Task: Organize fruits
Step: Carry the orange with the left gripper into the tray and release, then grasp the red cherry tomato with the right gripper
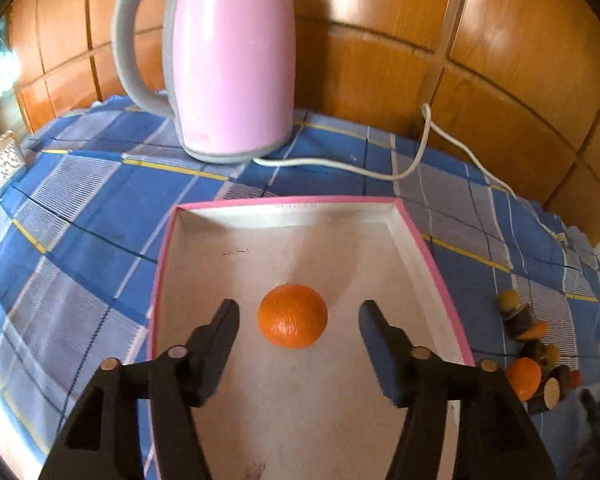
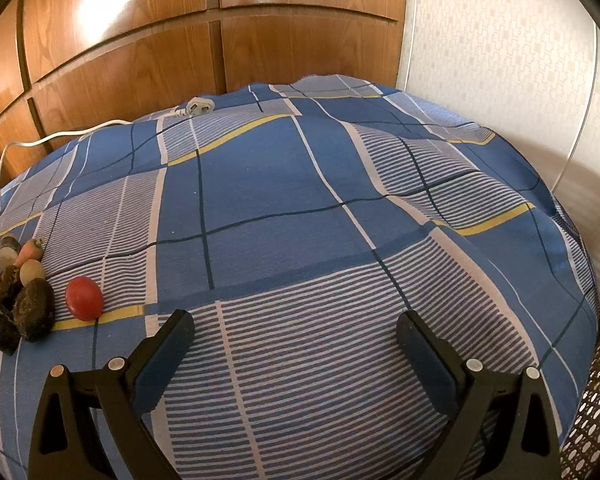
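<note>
An orange (image 1: 292, 316) lies inside a shallow white tray with a pink rim (image 1: 440, 272) in the left wrist view. My left gripper (image 1: 299, 312) is open, its jaws standing either side of the orange without touching it. A pile of produce (image 1: 534, 354) lies right of the tray, with another orange (image 1: 523, 376) in it. In the right wrist view the same pile (image 2: 16, 296) sits at the far left, with a carrot (image 2: 30, 251) and a red fruit (image 2: 84, 298) beside it. My right gripper (image 2: 296, 332) is open and empty over the cloth.
A pink kettle (image 1: 236, 56) stands behind the tray, its white cord (image 1: 416, 160) trailing right to a plug (image 2: 196, 108). Blue checked cloth (image 2: 300, 200) covers the table. Wooden panels (image 1: 500, 60) stand behind, a white wall (image 2: 500, 40) at right, and a woven mesh surface (image 2: 596, 420) at the lower right.
</note>
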